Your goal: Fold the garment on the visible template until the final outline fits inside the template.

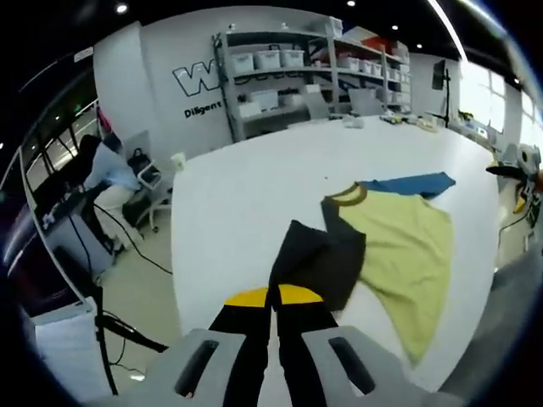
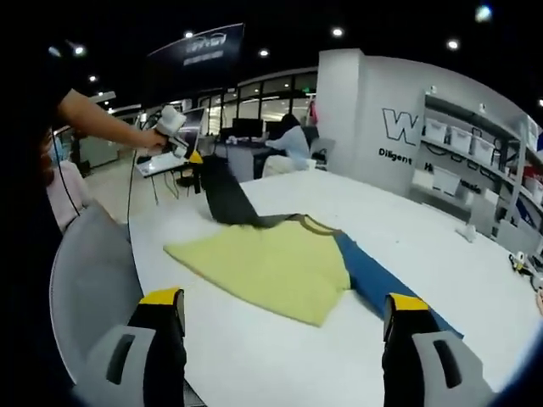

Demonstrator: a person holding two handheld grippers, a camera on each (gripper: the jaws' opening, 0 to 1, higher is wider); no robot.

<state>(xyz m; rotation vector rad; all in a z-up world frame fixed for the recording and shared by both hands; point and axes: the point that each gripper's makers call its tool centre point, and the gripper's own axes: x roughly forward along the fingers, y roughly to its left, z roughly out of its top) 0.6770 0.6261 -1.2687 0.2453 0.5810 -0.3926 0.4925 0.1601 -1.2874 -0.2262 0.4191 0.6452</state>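
Your left gripper [image 1: 273,297] had its yellow-tipped jaws pinched together on the shirt's [image 1: 399,246] dark sleeve [image 1: 318,259], lifting it off the white table [image 1: 246,186]. Your right gripper [image 2: 280,309] stood wide open, holding nothing. The shirt lay across the table, its blue sleeve [image 2: 373,275] partly cut off behind the right jaw. No template could be made out. Shelves [image 1: 288,64] stood beyond.

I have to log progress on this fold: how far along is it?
Early. Done: little, since the yellow shirt body lies mostly spread flat on the white table. In hand: the left gripper is shut on the dark sleeve, lifting it. The right gripper is open, holding nothing. Left: the blue sleeve lies unfolded; no template outline is discernible.
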